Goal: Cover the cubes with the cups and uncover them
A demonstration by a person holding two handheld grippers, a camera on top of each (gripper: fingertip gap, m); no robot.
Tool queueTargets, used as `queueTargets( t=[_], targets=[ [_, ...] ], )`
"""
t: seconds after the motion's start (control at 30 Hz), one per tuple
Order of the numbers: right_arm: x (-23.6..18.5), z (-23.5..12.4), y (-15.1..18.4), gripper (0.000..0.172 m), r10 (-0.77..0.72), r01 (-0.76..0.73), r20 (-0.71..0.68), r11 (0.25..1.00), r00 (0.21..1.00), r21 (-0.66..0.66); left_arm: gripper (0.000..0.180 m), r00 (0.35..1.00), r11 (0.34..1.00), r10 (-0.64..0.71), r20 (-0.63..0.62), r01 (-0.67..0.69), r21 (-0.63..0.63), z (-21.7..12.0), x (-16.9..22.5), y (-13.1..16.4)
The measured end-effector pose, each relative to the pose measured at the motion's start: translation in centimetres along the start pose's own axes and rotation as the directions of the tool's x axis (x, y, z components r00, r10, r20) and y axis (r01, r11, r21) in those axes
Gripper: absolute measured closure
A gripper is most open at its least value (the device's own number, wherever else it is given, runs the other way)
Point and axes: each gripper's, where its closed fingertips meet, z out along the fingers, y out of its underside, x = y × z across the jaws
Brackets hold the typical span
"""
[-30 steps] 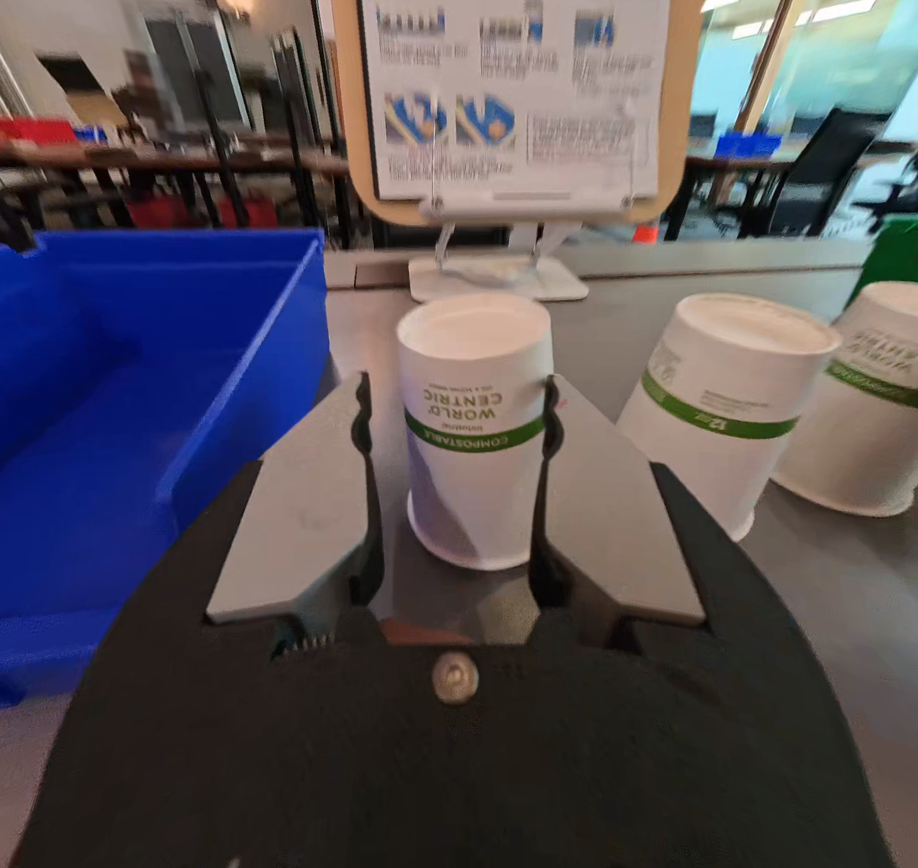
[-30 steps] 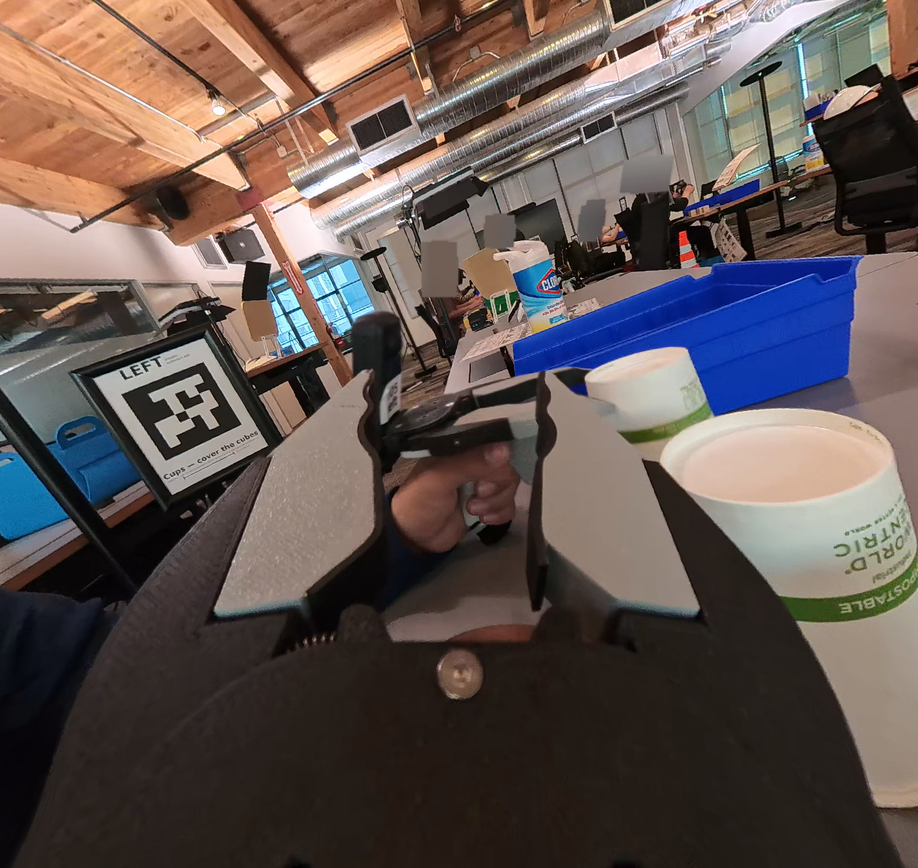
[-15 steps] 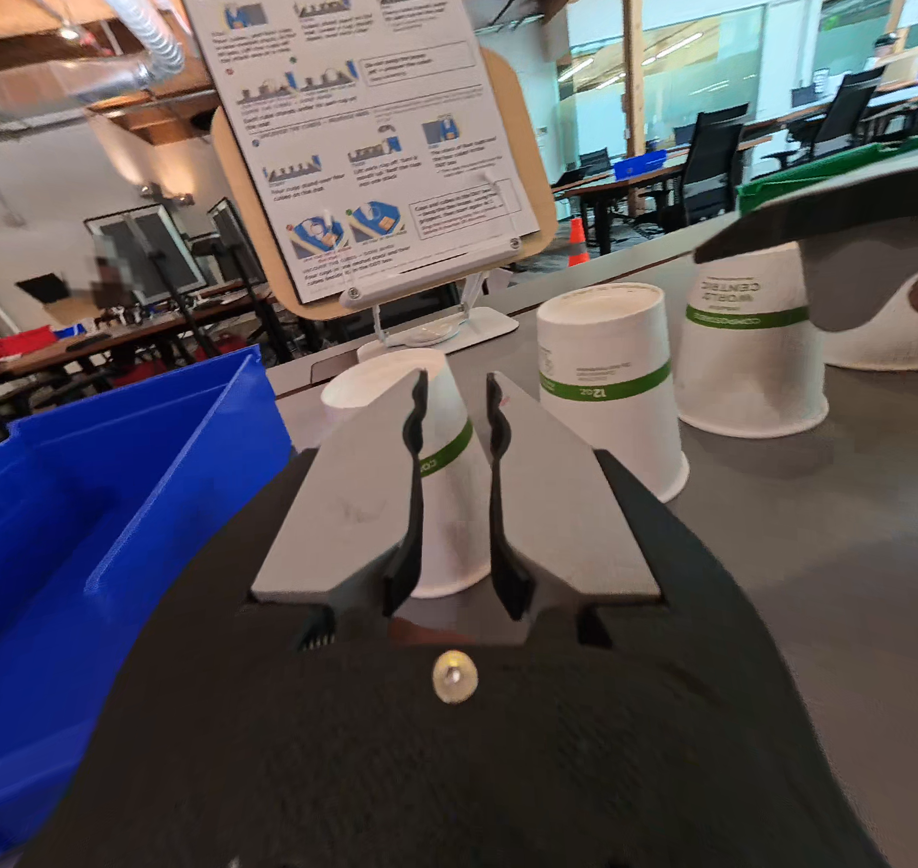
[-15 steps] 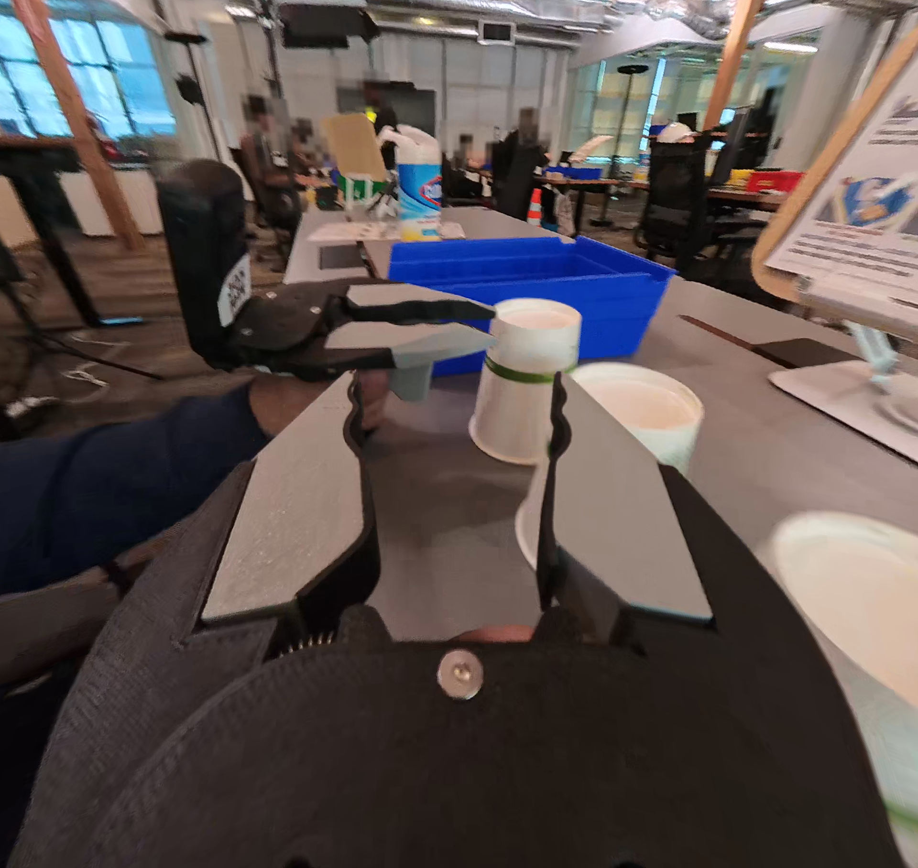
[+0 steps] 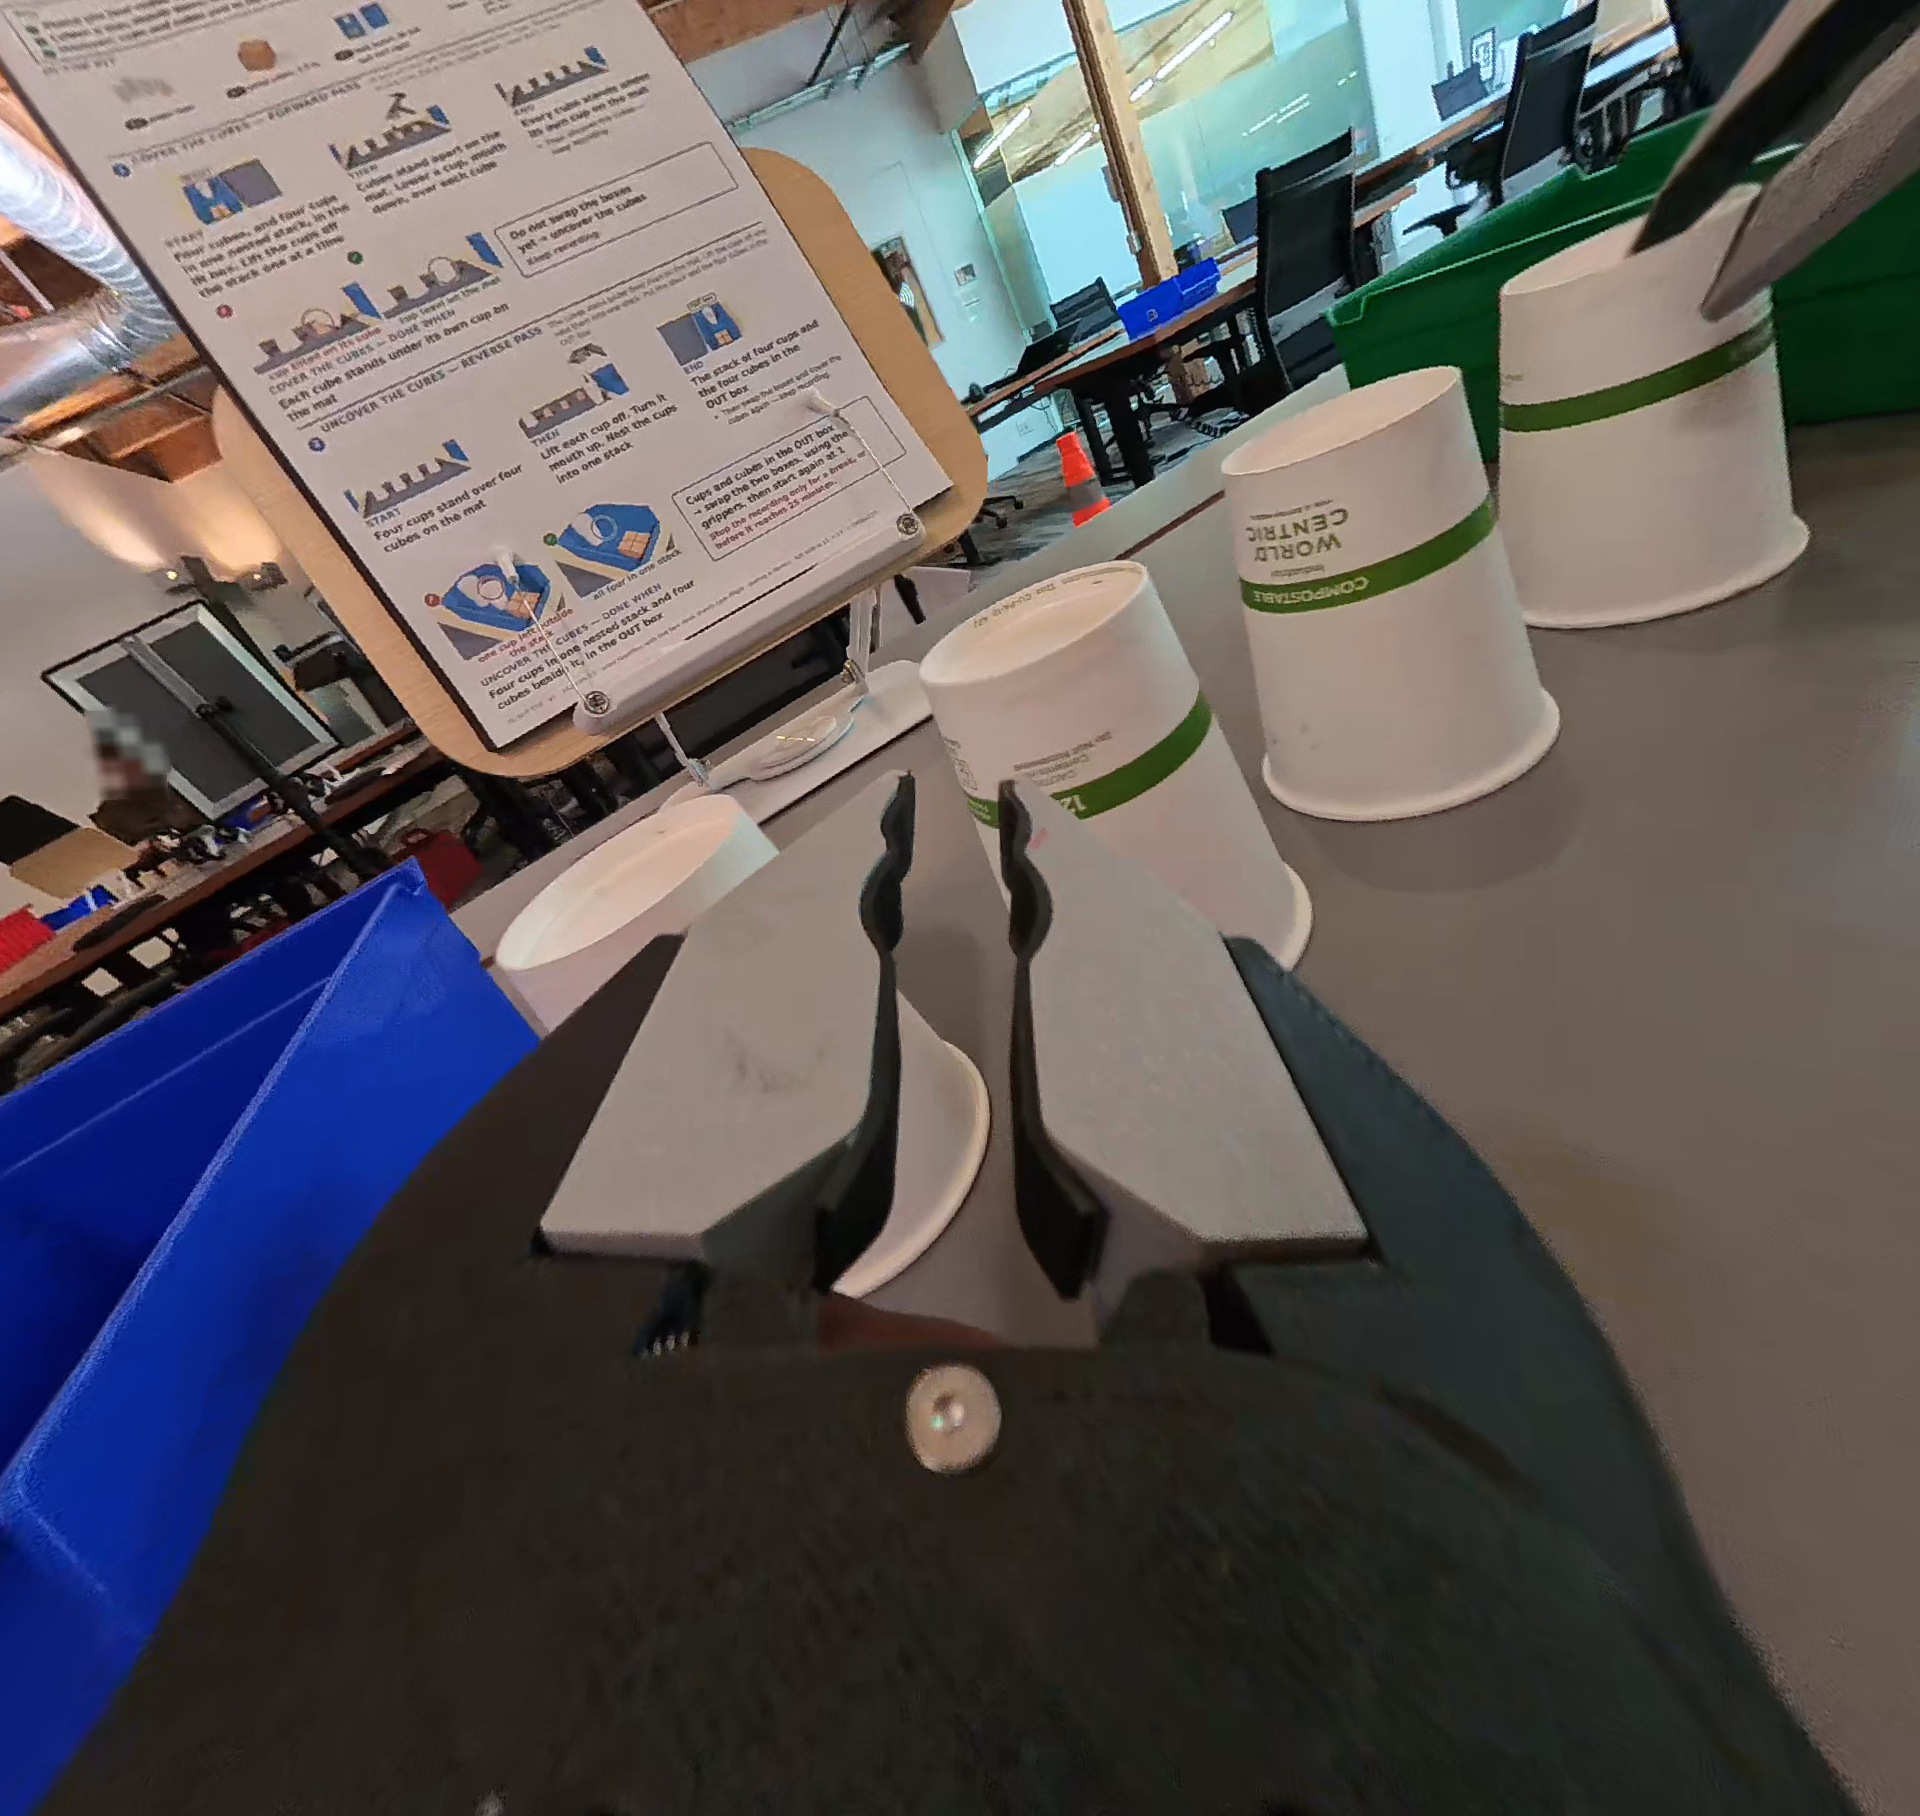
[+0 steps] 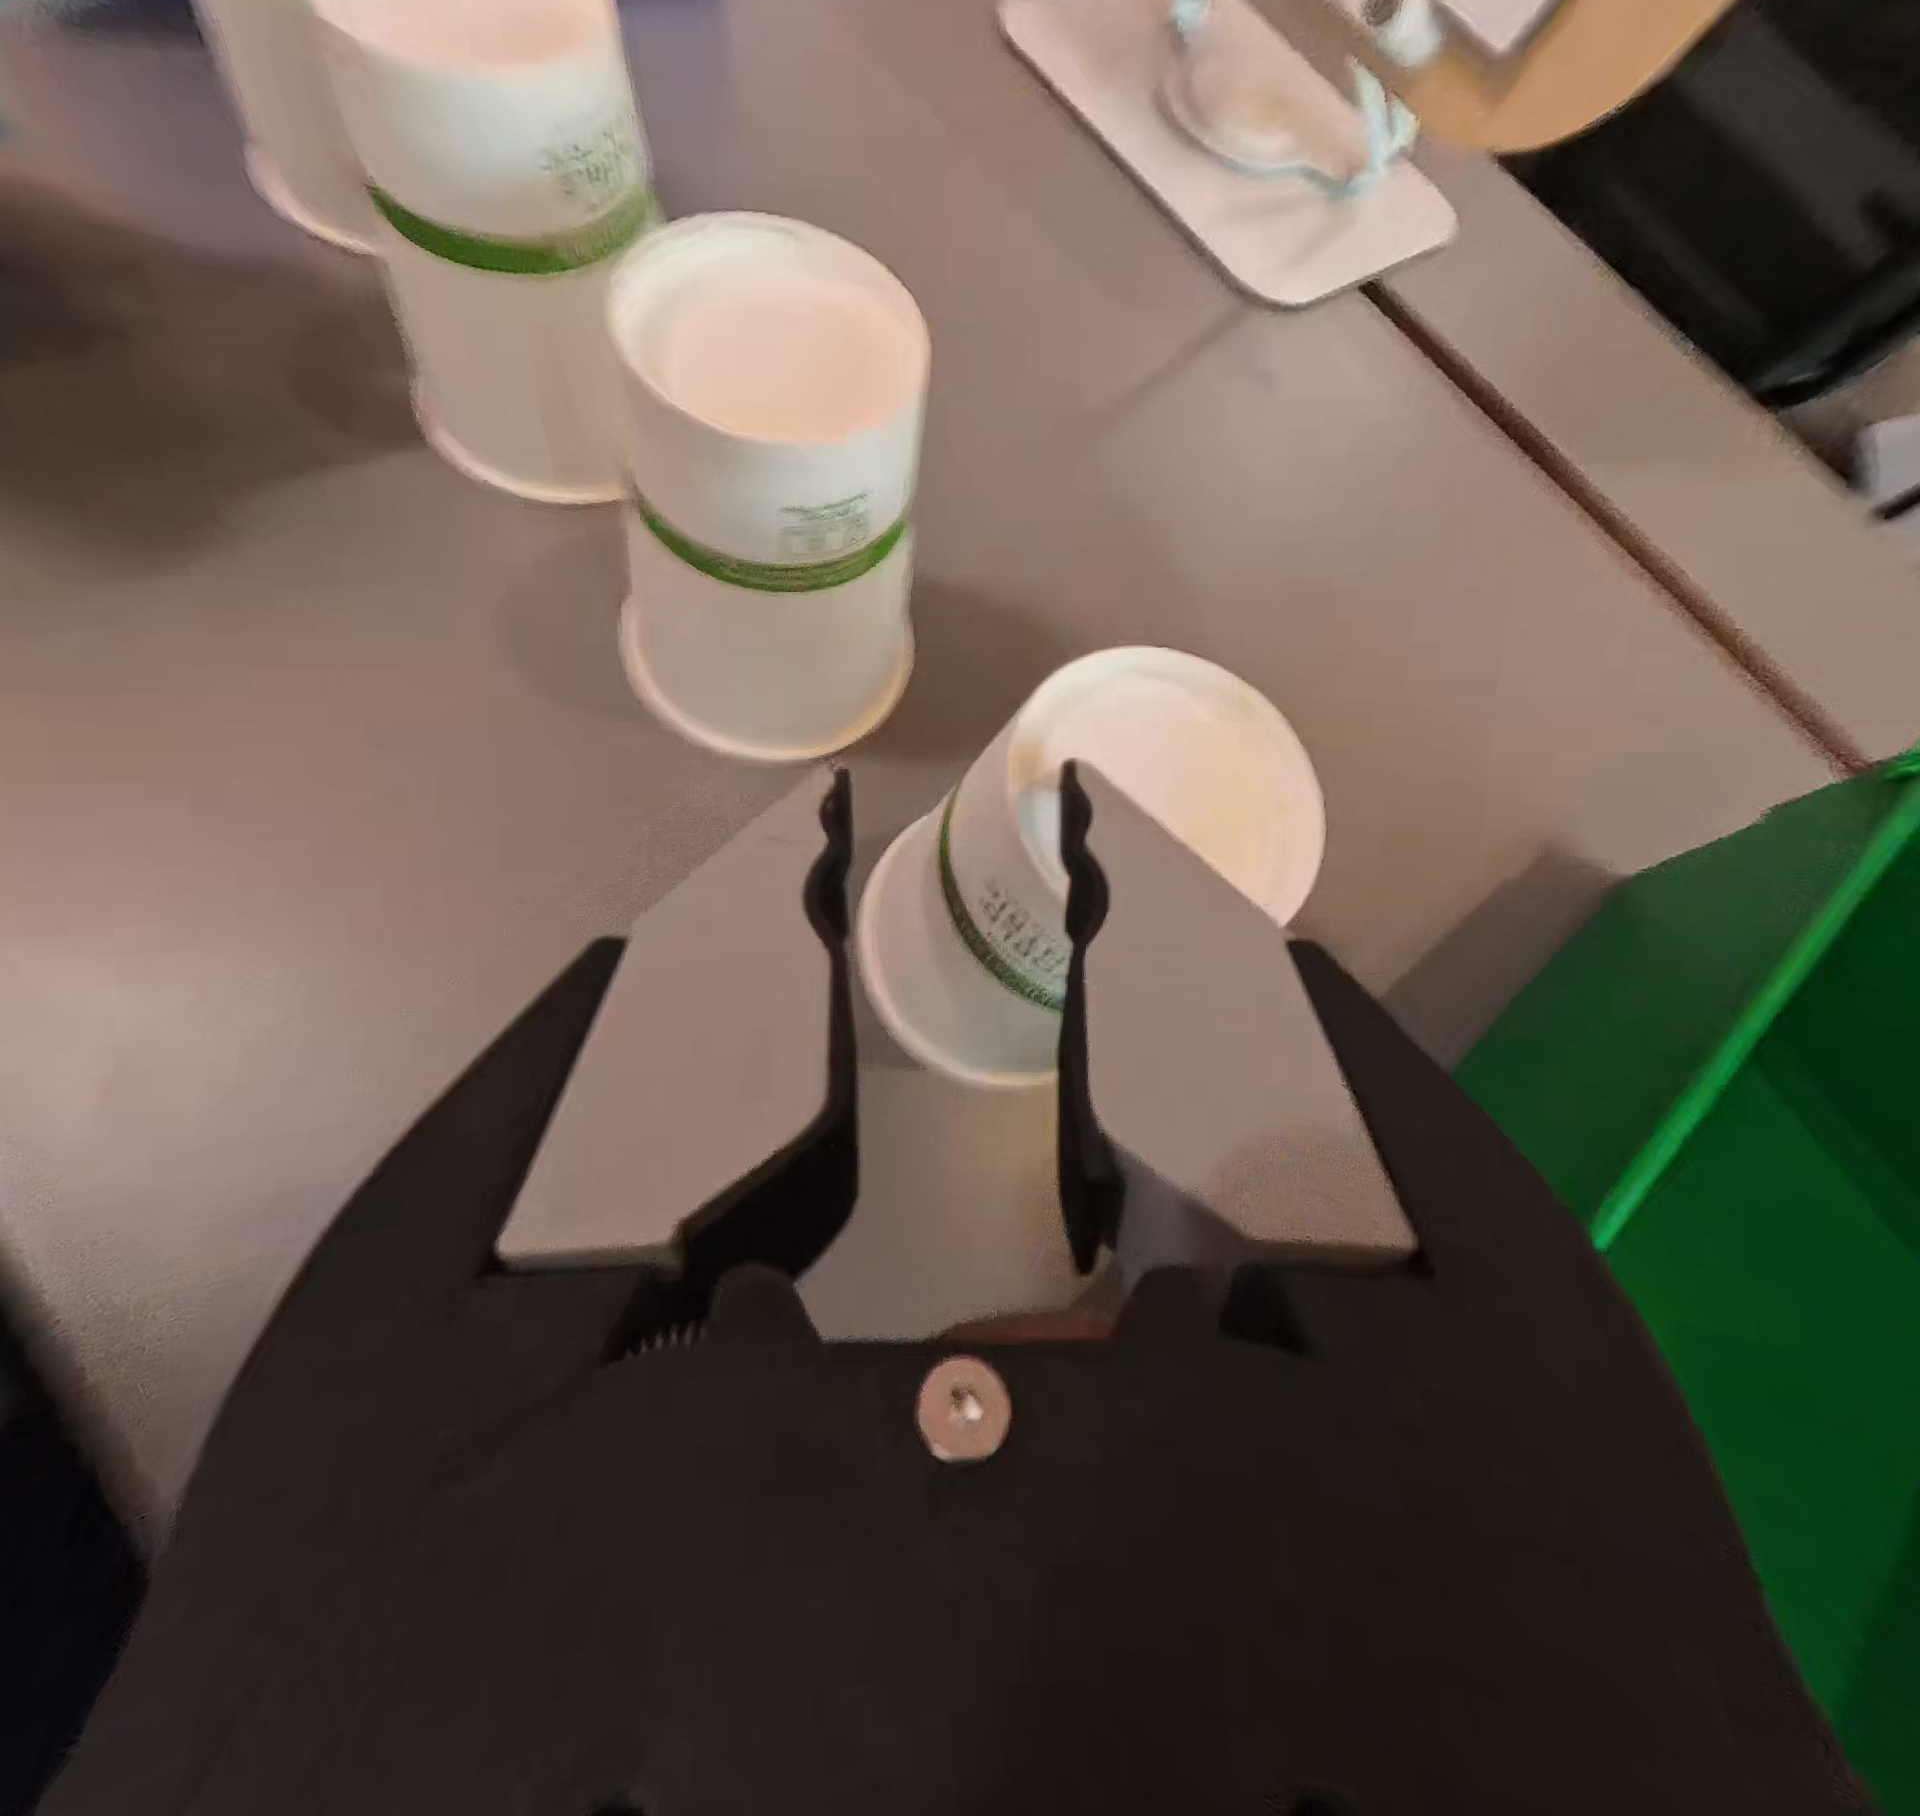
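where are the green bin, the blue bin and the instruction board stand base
green bin (image 6: 1766,1091), right wrist view, its near side wall
blue bin (image 5: 208,1195), left wrist view, its outer side wall
stand base (image 6: 1226,177), right wrist view, the flat pale plate

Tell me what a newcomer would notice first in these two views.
A row of four upside-down white paper cups with green bands runs across the grey table. The left gripper hangs above the cup nearest the blue bin, while the right gripper hangs over the cup beside the green bin. Behind the row stands an instruction board.
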Motion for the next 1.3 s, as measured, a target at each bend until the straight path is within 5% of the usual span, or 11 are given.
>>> queueTargets(
  t=[0.03, 0.07, 0.37, 0.5, 0.6, 0.7, 0.83, 1.0, 1.13, 1.3],
  targets=[
    [0.8, 0.3, 0.0, 0.162, -0.038, 0.038, -0.069, 0.999, 0.997, -0.001, 0.167, 1.000, 1.000, 0.013, 0.006, -0.013, -0.004, 0.0, 0.0, 0.0],
    [1.2, 0.2, -0.1, 0.168, -0.088, 0.088, -0.110, 0.996, 0.990, -0.006, 0.167, 1.000, 1.000, 0.019, 0.011, -0.019, -0.008, 0.1, 0.0, 0.1],
    [1.4, -1.2, -3.1, 0.172, -0.082, 0.093, -0.130, 0.993, 0.988, 0.074, 0.168, 0.999, 0.999, -0.046, 0.030, 0.045, 0.003, -0.1, -0.9, 0.1],
    [0.7, -5.5, -7.6, 0.172, -0.043, 0.096, -0.162, 0.939, 0.986, 0.330, 0.167, 0.999, 0.999, -0.041, 0.014, 0.041, 0.008, -0.1, -0.7, 0.0],
    [-2.0, -8.0, -10.3, 0.172, -0.018, 0.037, -0.043, 0.862, 0.999, 0.506, 0.165, 0.978, 0.985, -0.146, -0.148, 0.157, 0.066, -0.5, 1.5, -1.4],
    [-5.5, -8.9, -11.6, 0.172, -0.056, 0.004, 0.066, 0.789, 0.996, 0.614, 0.165, 0.814, 0.906, -0.341, -0.470, 0.418, 0.066, -1.8, 5.4, -4.0],
    [-9.8, -9.0, -12.8, 0.172, -0.093, -0.082, 0.207, 0.705, 0.974, 0.704, 0.166, 0.765, 0.899, -0.335, -0.550, 0.435, 0.057, -2.1, 7.4, -4.9],
    [-13.0, -7.6, -12.3, 0.172, -0.141, -0.110, 0.274, 0.674, 0.951, 0.730, 0.148, 0.613, 0.854, -0.375, -0.695, 0.520, -0.002, -3.0, 10.3, -6.5],
    [-12.3, -7.1, -10.8, 0.172, -0.111, -0.128, 0.279, 0.689, 0.954, 0.713, 0.178, 0.658, 0.878, -0.329, -0.678, 0.477, 0.037, -3.1, 10.4, -6.5],
    [-11.9, -6.7, -8.2, 0.172, -0.110, -0.135, 0.317, 0.741, 0.942, 0.658, 0.180, 0.655, 0.864, -0.352, -0.668, 0.501, 0.037, -3.0, 9.8, -6.5]
  ],
)
